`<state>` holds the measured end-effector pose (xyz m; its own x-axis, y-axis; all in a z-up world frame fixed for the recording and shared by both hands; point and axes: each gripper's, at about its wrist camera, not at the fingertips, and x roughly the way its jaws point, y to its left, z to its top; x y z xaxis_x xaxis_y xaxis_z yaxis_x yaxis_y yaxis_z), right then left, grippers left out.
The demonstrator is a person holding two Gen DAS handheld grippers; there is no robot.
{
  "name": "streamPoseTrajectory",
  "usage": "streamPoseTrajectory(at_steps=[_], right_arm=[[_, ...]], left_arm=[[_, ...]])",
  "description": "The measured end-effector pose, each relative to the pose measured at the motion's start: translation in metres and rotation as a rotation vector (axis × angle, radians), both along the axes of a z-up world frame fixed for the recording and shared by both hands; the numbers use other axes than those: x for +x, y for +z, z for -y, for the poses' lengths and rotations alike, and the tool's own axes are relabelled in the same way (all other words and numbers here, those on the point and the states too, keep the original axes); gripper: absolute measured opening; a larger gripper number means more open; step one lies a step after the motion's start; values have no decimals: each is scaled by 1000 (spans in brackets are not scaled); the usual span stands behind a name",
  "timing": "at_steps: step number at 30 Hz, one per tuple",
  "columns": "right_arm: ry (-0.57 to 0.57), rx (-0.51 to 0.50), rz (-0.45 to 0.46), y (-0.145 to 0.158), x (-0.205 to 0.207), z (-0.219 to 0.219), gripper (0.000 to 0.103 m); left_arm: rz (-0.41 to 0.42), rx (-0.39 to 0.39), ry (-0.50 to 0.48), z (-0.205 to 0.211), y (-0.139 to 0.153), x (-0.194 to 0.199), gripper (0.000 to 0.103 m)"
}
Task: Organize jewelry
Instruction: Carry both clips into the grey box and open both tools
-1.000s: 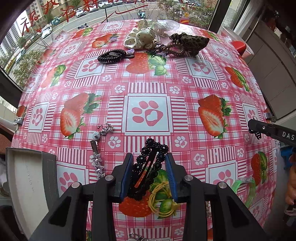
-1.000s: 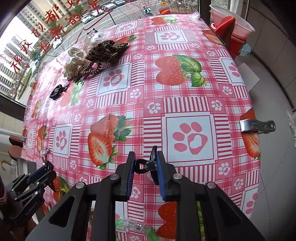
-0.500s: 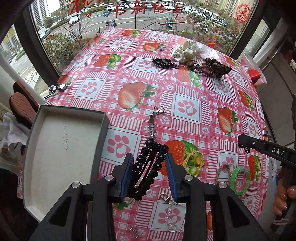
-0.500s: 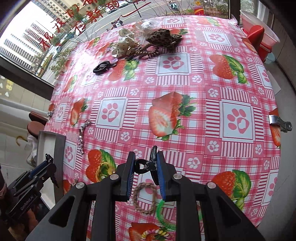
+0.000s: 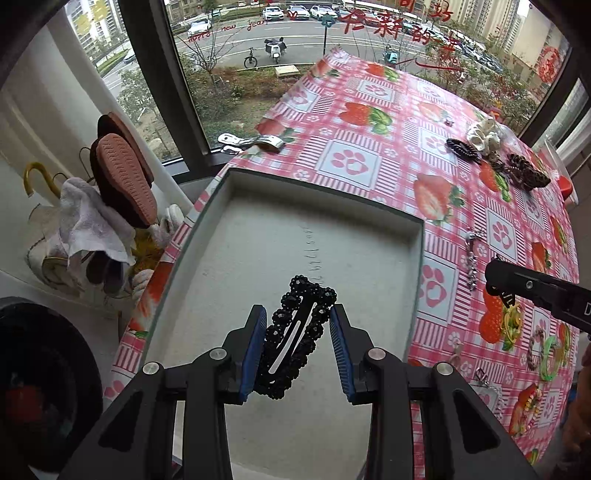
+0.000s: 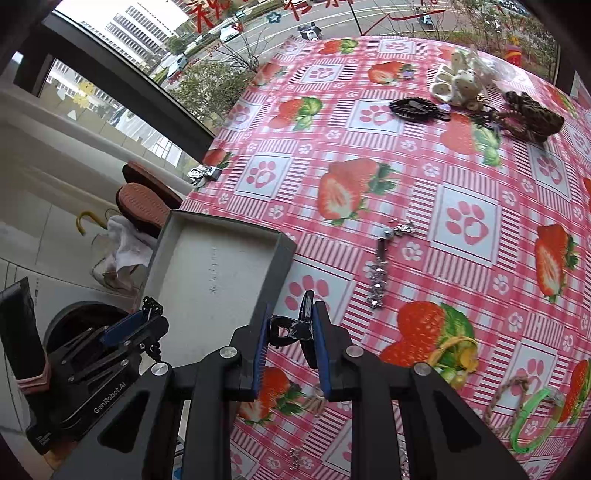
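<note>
a black beaded hair clip (image 5: pixel 298 334) is pinched in the left gripper (image 5: pixel 298 347) over the grey tray (image 5: pixel 413 229), the right gripper (image 6: pixel 289 343), clamping a small black clip (image 6: pixel 291 328), hangs beside the tray's rim, "genrobot.ai" printed on the left one's body.

I am working in a home, at a surface (image 6: pixel 461 177) by a big street-level window (image 5: pixel 236 55). A pink checked oilcloth (image 5: pixel 354 162) printed with strawberries and paw prints covers it, clipped down at its far left edge. Beyond that edge, slippers (image 5: pixel 123 173), a cloth (image 5: pixel 90 225) and an umbrella handle (image 5: pixel 37 177) sit on a rack. Red festive characters (image 5: pixel 391 26) are pasted on the glass.
</note>
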<state>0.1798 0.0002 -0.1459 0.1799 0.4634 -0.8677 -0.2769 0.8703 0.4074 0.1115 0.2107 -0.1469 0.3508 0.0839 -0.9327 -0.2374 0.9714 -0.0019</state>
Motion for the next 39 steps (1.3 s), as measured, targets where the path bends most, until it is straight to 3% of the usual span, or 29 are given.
streamPoseTrajectory(at_steps=[10,23,24,27,31,33,36,39], right_arm=[[76,-52,-9,-26,25,-92,25],[57,-163,-37,-67,38,-112,25],[55,-168,-44,-70,38,-112,25],[53,-177,-37,-75,35,-113,25],[55,-177,-38,-76,36,-112,26],[53,-163,-50,-76,37,-111,31],[55,-127,-57,-71,37,-111,49],[57,-95,-37,-61,35,-107,52]], left_arm=[[-22,17,33,-43,-46,25,42],[-28,15,18,-48,-70,36,43],[-27,19,11,-48,-70,37,44],[-33,59,17,-50,-70,38,66],[-47,44,47,-56,-71,38,67],[-56,57,50,-55,-70,38,67],[-56,68,46,-53,-67,36,67],[-54,80,40,-50,-63,34,67]])
